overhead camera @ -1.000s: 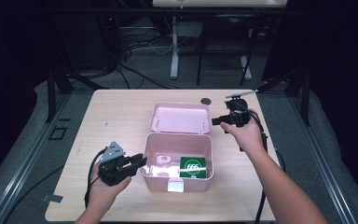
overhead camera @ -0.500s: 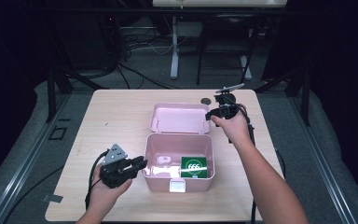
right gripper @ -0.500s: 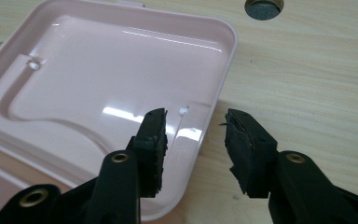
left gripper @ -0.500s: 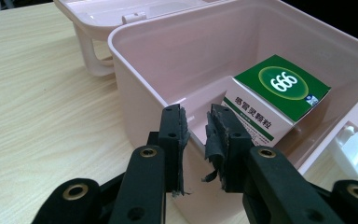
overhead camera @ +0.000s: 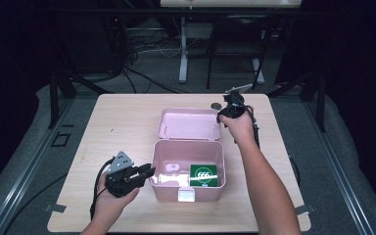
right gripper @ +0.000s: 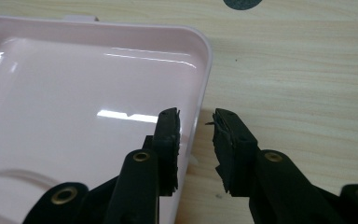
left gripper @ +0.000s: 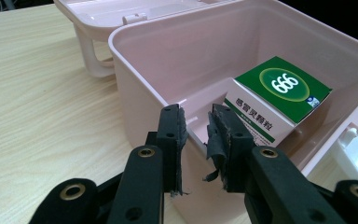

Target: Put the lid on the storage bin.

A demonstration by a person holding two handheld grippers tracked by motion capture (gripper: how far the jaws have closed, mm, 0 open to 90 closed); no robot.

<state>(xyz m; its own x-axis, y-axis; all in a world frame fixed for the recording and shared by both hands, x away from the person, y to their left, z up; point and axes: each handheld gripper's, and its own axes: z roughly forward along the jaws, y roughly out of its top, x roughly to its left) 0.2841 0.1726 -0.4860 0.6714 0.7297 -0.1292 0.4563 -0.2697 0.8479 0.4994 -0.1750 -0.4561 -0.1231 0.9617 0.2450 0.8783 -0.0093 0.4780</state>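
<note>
A pink box [overhead camera: 186, 188] stands open near the table's front, its lid [overhead camera: 190, 123] lying flat behind it. Inside, at the right, lies a green and white carton marked 666 [overhead camera: 204, 175] [left gripper: 284, 91]. My left gripper [overhead camera: 148, 172] is at the box's left wall [left gripper: 135, 84], and its jaws [left gripper: 196, 112] are closed on the rim, one outside and one inside. My right gripper [overhead camera: 223, 116] hovers at the lid's right edge near the far corner. Its jaws [right gripper: 196, 116] stand a little apart astride the lid's rim [right gripper: 204, 70], with bare wood showing beside the rim.
A small dark round disc [overhead camera: 216, 105] [right gripper: 242, 3] lies on the wooden table [overhead camera: 122, 122] just beyond the lid's far right corner. A white latch [overhead camera: 186, 195] sits on the box's front. Cables trail from both grippers.
The right hand has carried its gripper left and away from the person, from the table beside the box to the lid's right edge. The left gripper has stayed put.
</note>
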